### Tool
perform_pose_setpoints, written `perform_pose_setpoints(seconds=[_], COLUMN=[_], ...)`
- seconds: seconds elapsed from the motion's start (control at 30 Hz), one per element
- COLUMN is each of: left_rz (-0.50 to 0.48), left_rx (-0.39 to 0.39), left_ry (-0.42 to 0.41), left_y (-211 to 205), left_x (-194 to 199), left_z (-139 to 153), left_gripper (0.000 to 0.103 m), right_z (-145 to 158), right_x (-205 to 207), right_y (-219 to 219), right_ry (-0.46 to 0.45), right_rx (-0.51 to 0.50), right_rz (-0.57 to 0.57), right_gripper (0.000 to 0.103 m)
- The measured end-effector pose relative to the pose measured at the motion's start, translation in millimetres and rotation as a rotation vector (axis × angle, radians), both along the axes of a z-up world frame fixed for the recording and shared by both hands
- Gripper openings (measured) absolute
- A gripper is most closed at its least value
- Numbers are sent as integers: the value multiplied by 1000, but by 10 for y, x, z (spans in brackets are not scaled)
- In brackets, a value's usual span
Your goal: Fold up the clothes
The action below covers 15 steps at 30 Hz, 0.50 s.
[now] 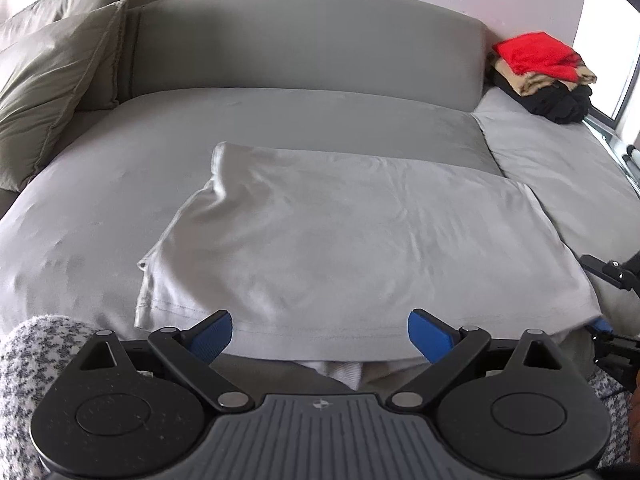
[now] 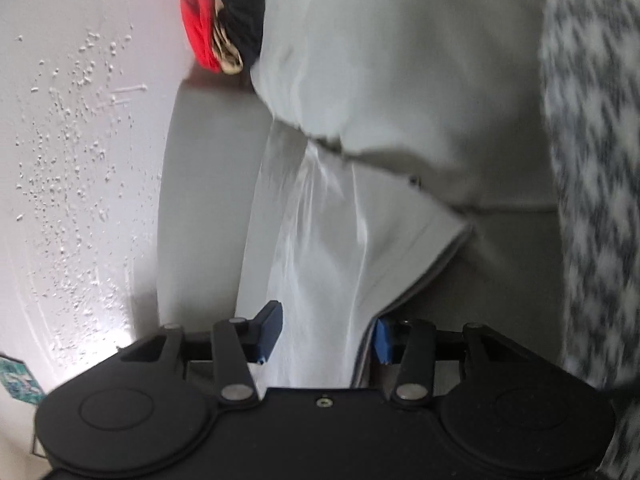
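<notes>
A light grey garment lies spread and partly folded on the grey sofa seat. My left gripper is open at the garment's near hem, its blue pads on either side of the edge, holding nothing. In the right wrist view the same garment runs between the blue pads of my right gripper, which stands partly open around the cloth at its right corner. The right gripper also shows at the right edge of the left wrist view.
A stack of folded clothes, red on top, sits at the sofa's far right by a window; it also shows in the right wrist view. Cushions stand at the left. The person's patterned sleeves are close by.
</notes>
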<state>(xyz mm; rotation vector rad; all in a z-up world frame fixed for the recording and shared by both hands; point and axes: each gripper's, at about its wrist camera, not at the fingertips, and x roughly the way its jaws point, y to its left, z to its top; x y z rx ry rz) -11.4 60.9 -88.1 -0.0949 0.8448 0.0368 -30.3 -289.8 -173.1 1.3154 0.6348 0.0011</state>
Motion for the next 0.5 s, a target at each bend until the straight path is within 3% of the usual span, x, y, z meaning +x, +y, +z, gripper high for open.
perform_pose_setpoints(seconds=[0.1, 0.23, 0.4, 0.47, 0.5], left_rz=[42, 118, 218, 235, 242], left_rx=[-20, -26, 80, 120, 138], left_ry=[0, 1, 102, 147, 169], left_y=[170, 531, 896, 948, 962], left_x=[61, 138, 287, 326, 341], left_z=[8, 21, -151, -220, -251], left_gripper=[96, 96, 81, 82, 88], right_z=[-46, -66, -58, -64, -70], right_x=[115, 140, 181, 194, 203], right_y=[-20, -34, -110, -109, -108], right_ry=[-20, -17, 14, 25, 31], right_rx=[-72, -128, -108, -99, -97], right_rz=[0, -24, -57, -67, -72], right_gripper=[45, 31, 23, 22, 20])
